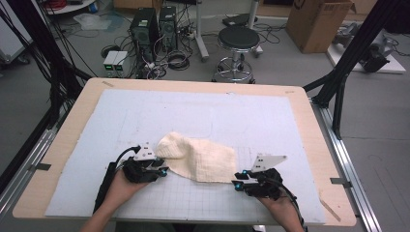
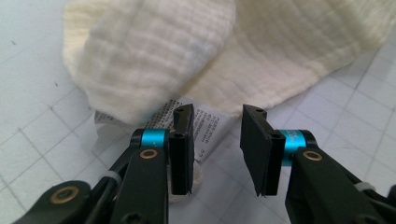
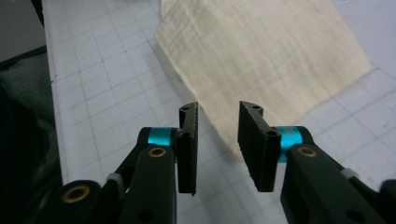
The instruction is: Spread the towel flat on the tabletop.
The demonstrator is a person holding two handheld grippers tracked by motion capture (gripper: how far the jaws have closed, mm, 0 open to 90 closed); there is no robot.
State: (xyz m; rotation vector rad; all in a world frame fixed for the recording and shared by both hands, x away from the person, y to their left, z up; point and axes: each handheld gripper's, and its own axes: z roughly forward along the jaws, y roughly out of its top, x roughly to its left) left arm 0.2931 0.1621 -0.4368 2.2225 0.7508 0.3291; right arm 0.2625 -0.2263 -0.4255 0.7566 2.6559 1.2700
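Both claws, left (image 1: 162,170) and right (image 1: 238,182), gape empty; pinch the cream waffle-weave cloth's (image 1: 200,158) six-o'clock hem firmly.

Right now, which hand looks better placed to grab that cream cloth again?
Probably the left gripper: its open jaws sit at the cream cloth, over the label. The right gripper faces only a thin corner.

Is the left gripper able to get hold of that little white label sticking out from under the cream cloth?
Probably yes. The left gripper has its jaws apart right over the label, which lies bare on the mat at the cloth's edge. Nothing blocks it, though the label lies flat.
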